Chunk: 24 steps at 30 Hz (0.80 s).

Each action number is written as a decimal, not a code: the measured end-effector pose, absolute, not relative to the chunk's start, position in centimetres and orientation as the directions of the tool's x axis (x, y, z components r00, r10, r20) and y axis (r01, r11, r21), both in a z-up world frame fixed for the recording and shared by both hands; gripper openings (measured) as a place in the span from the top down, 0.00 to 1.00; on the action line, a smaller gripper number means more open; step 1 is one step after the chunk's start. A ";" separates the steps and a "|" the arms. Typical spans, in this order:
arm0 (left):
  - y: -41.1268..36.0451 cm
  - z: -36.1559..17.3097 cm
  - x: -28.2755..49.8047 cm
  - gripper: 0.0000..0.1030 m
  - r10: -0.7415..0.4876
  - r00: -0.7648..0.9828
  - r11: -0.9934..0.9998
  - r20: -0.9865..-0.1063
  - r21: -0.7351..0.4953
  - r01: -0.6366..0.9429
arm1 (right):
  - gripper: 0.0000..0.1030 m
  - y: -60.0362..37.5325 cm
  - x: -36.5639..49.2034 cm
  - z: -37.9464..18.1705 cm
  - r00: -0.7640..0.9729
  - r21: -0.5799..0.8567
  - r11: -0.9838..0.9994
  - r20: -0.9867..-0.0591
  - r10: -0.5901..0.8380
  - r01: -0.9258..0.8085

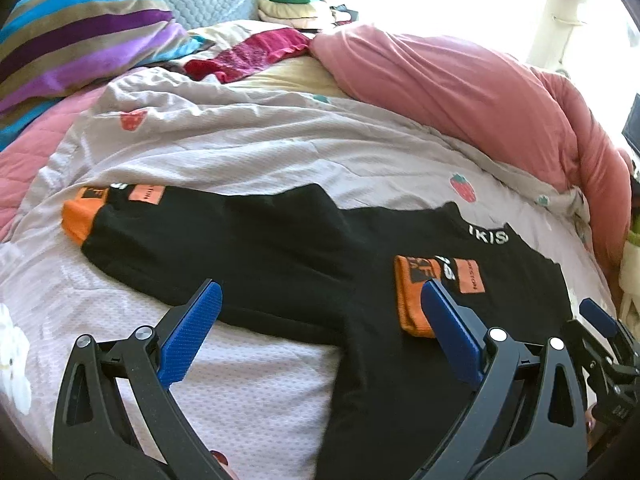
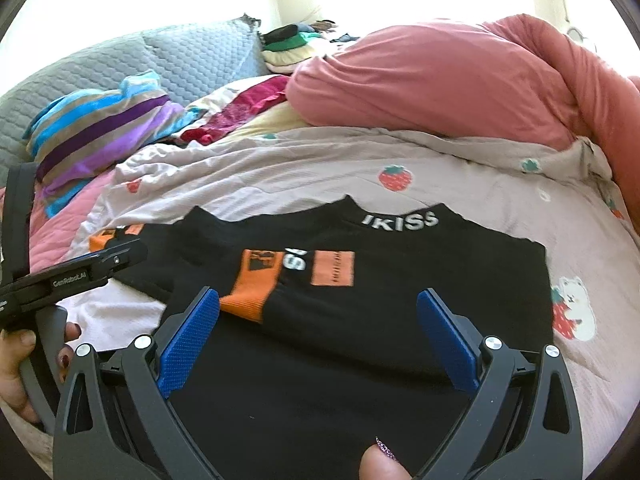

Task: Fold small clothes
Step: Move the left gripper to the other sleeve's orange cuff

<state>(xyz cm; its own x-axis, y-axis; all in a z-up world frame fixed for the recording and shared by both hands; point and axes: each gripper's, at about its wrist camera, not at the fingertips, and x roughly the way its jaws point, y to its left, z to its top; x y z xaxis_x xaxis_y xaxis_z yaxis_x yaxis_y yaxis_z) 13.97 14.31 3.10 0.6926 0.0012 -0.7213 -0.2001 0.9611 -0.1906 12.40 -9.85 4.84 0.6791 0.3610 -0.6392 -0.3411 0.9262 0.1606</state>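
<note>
A small black sweater (image 1: 280, 252) with orange cuffs and white "IKISS" lettering lies flat on the bed. One sleeve is folded across the body, its orange cuff (image 1: 412, 300) on top; the other sleeve stretches left to its orange cuff (image 1: 78, 216). My left gripper (image 1: 320, 300) is open and empty, just above the sweater's near edge. In the right wrist view the sweater (image 2: 380, 340) fills the middle, with the folded cuff (image 2: 252, 292) on it. My right gripper (image 2: 318, 312) is open and empty above the sweater body. The left gripper's body (image 2: 72, 276) shows at the left.
The bed has a pale strawberry-print quilt (image 1: 280, 148). A rolled pink duvet (image 1: 460, 92) lies at the back right. A striped pillow (image 1: 80, 40), red garment (image 1: 248, 56) and a stack of folded clothes (image 1: 292, 4) sit at the back left.
</note>
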 end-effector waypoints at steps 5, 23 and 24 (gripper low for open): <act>16.3 3.3 13.5 0.09 0.024 0.694 0.949 -0.720 -0.202 -0.242 | 0.05 -7.9 12.4 5.4 0.675 0.155 0.914 -0.629 0.385 -0.376; 24.1 4.1 11.6 0.09 0.149 0.693 0.878 -0.705 -0.228 -0.421 | 0.05 -0.8 12.5 6.4 0.641 0.124 0.858 -0.614 0.461 -0.499; 24.3 4.1 11.5 0.09 0.158 0.693 0.876 -0.703 -0.225 -0.428 | 0.05 -0.4 12.5 6.4 0.638 0.123 0.855 -0.614 0.465 -0.505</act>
